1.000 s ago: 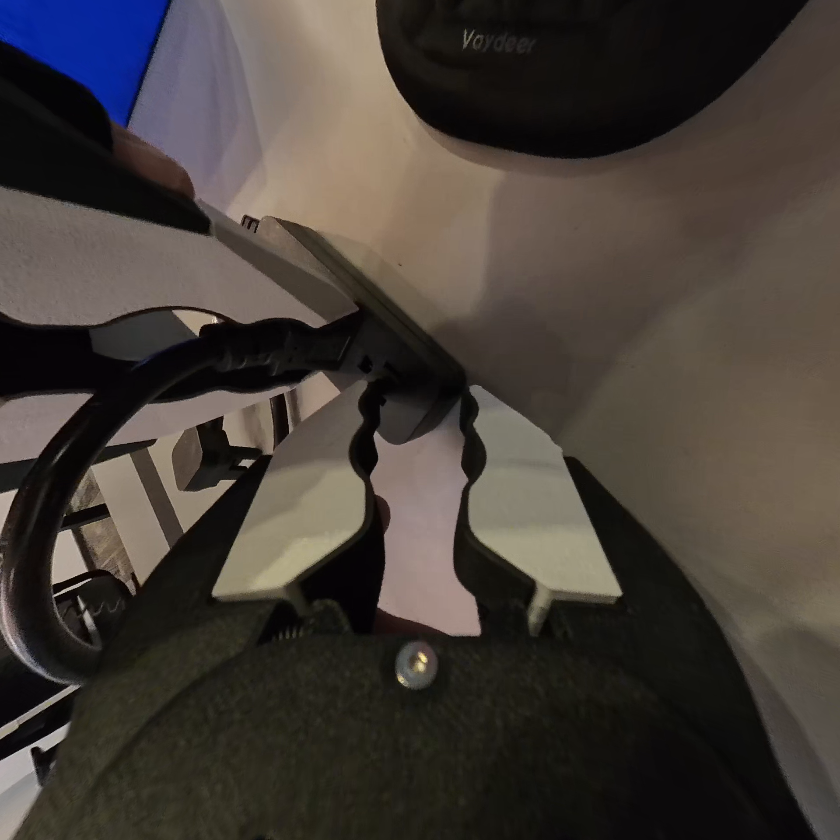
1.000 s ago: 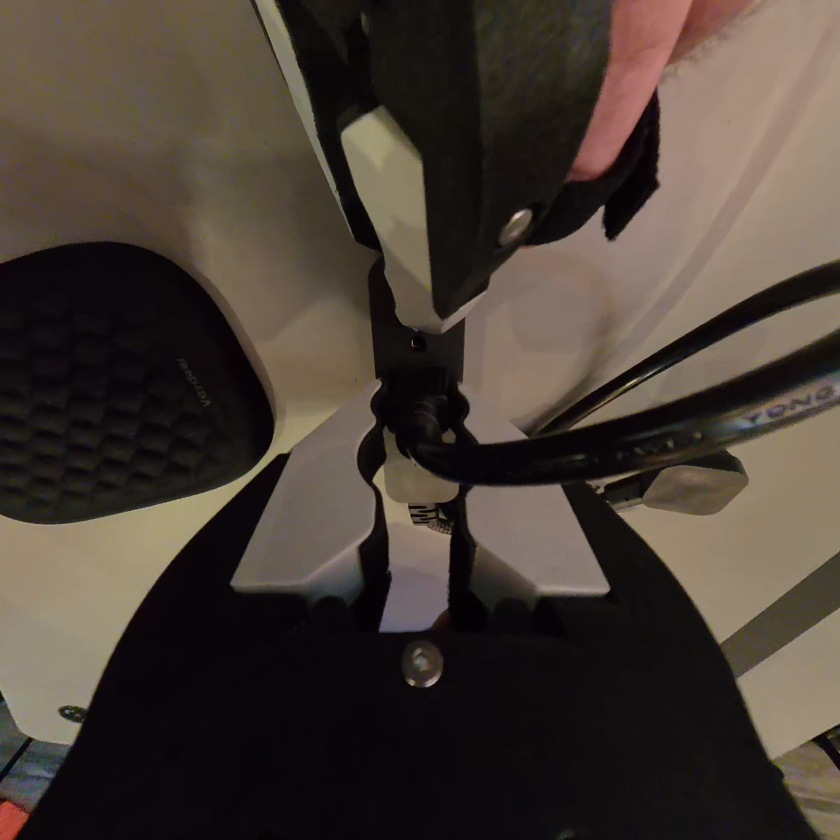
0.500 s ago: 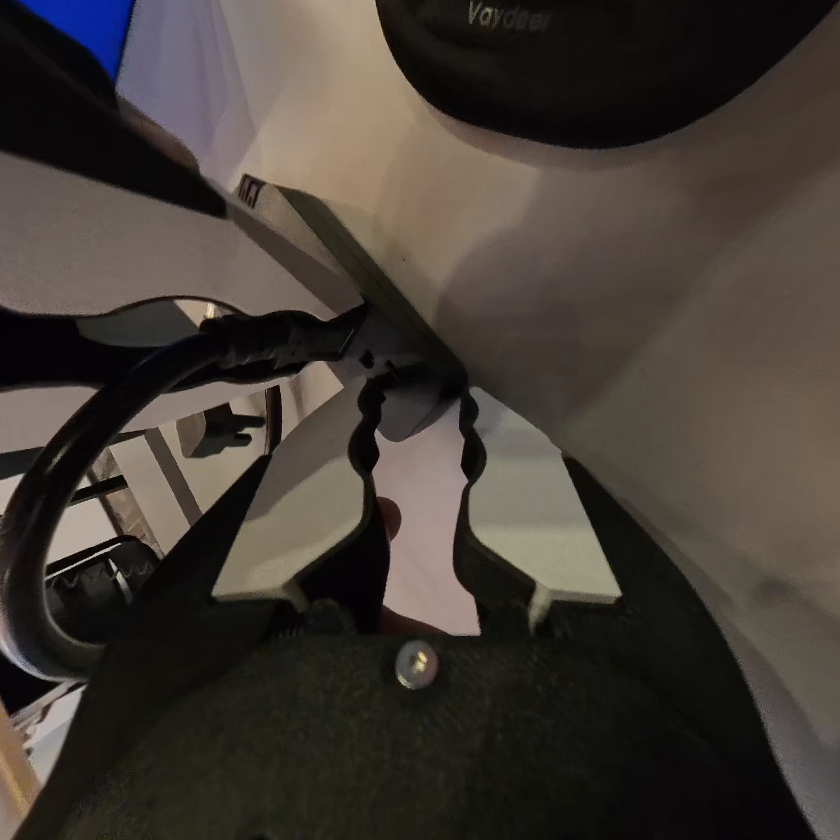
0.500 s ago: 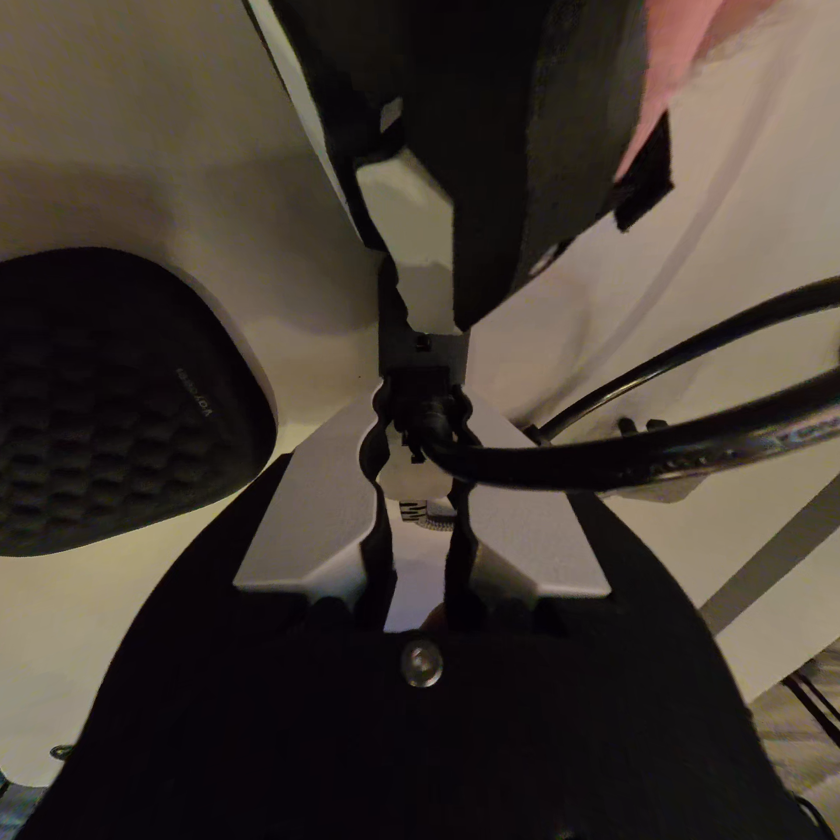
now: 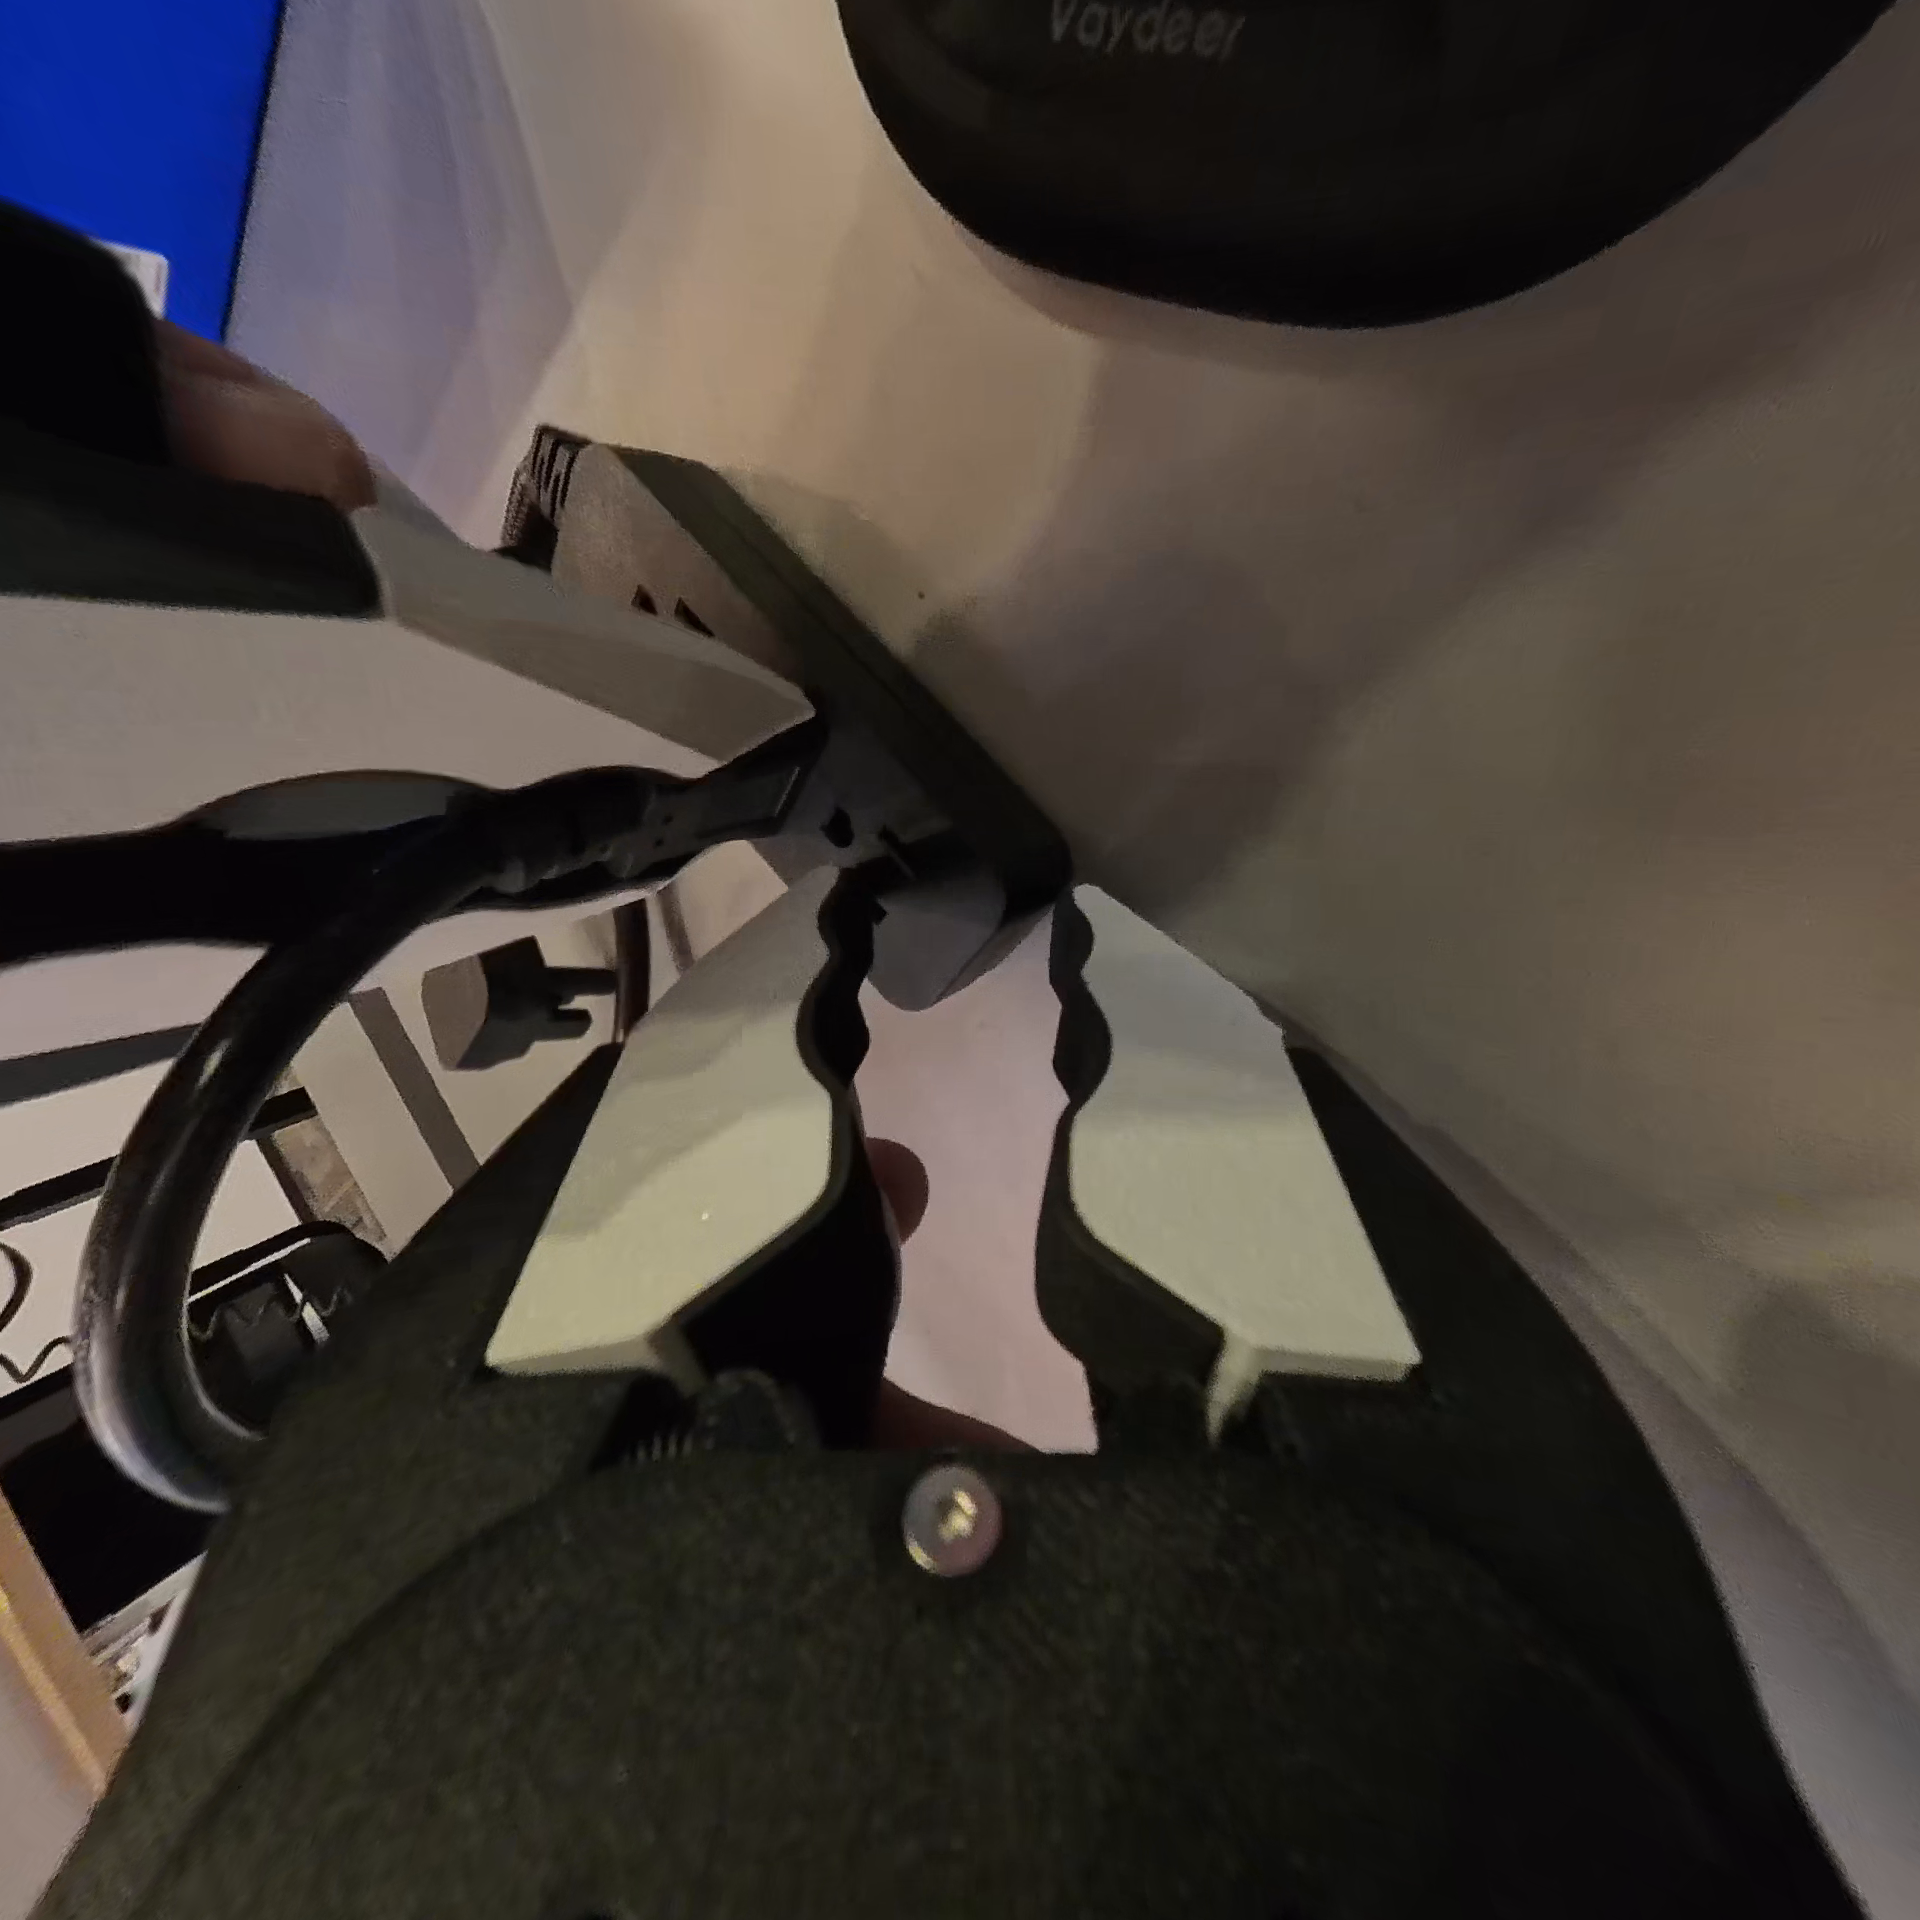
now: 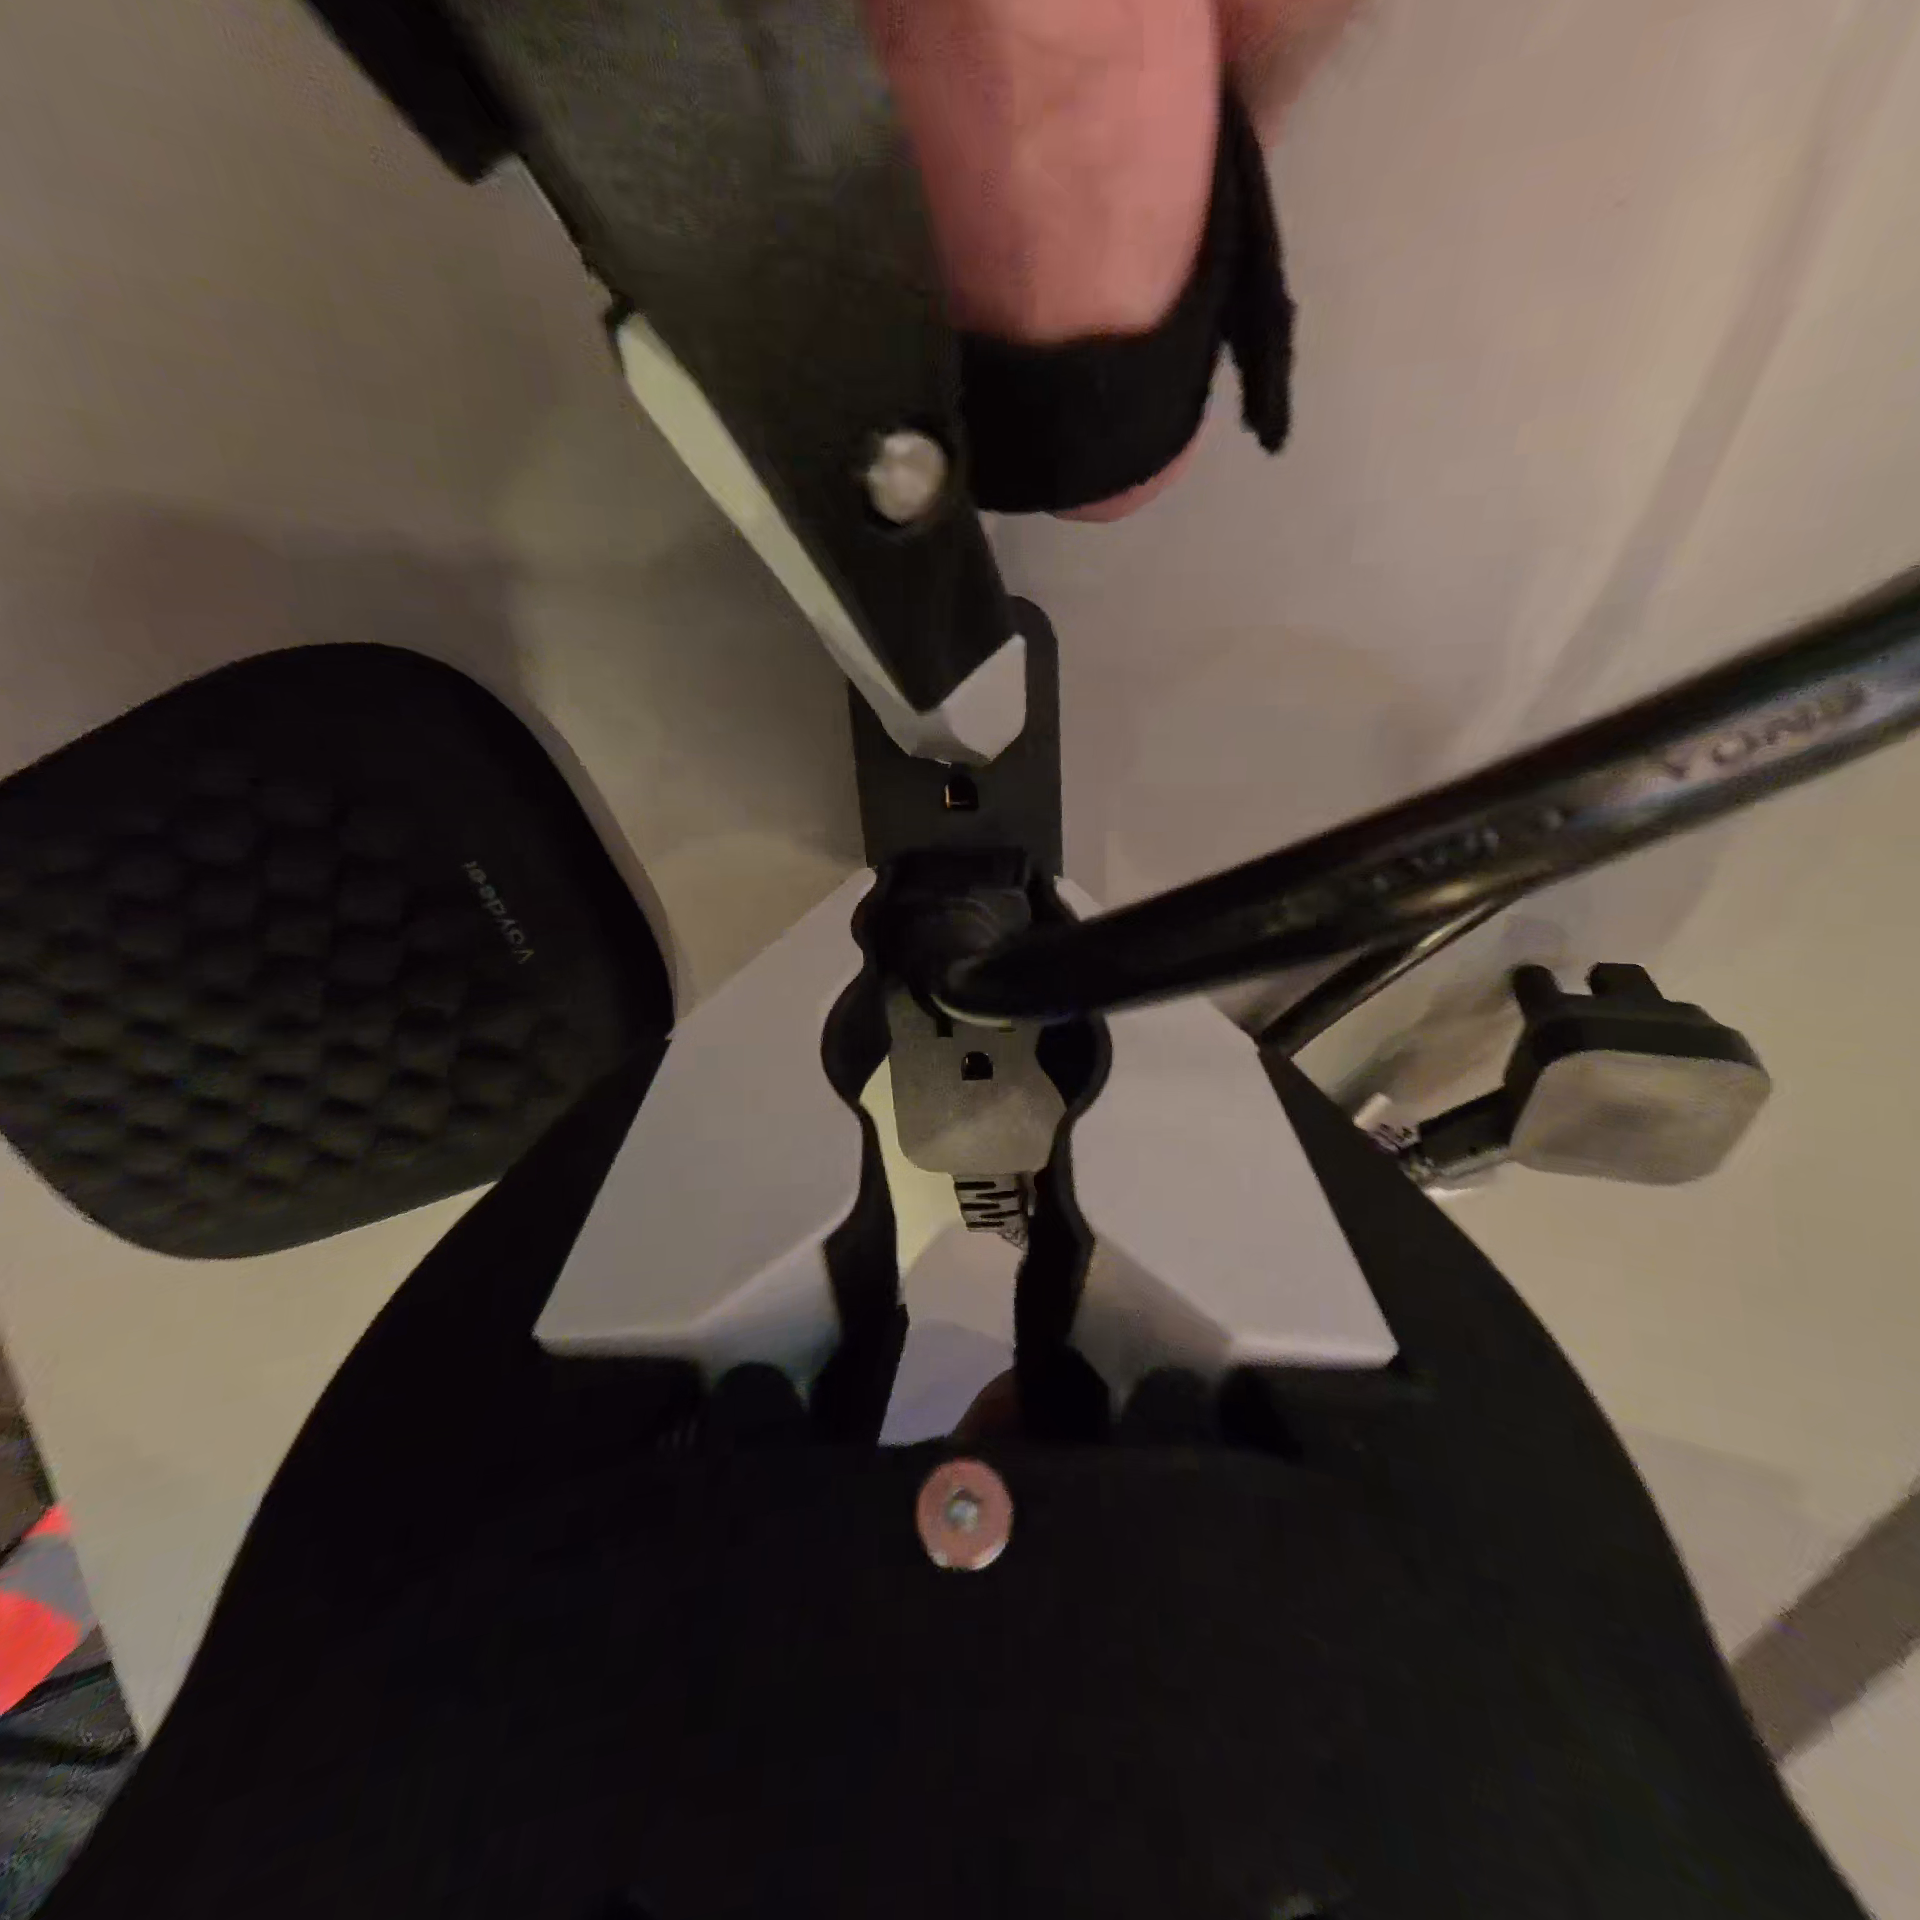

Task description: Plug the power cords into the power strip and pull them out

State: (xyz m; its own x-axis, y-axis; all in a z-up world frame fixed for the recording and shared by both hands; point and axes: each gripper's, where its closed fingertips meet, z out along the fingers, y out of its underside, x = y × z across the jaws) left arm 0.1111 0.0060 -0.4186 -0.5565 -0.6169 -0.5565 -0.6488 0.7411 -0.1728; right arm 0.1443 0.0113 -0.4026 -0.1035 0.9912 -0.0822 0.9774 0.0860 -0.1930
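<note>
Right gripper (image 6: pixel 961 997) is clamped on the black plug (image 6: pixel 961 920), which sits in the power strip (image 6: pixel 971 1107) lying on the white table (image 6: pixel 312 416). Left gripper (image 5: pixel 951 935) pinches the strip's end. Versus a second ago, more of the strip shows, and a second plug (image 6: pixel 1621 1081) is clearer.

Dim warm light, soft shadows; wide-angle edge distortion, slight motion blur.

Setting, as we read it: office or lab workstation. White tabletop (image 6: pixel 312 364); black textured wrist-rest pad (image 6: pixel 260 935) left of the right jaws; blue screen (image 5: pixel 114 145) far upper-left of the left jaws.
</note>
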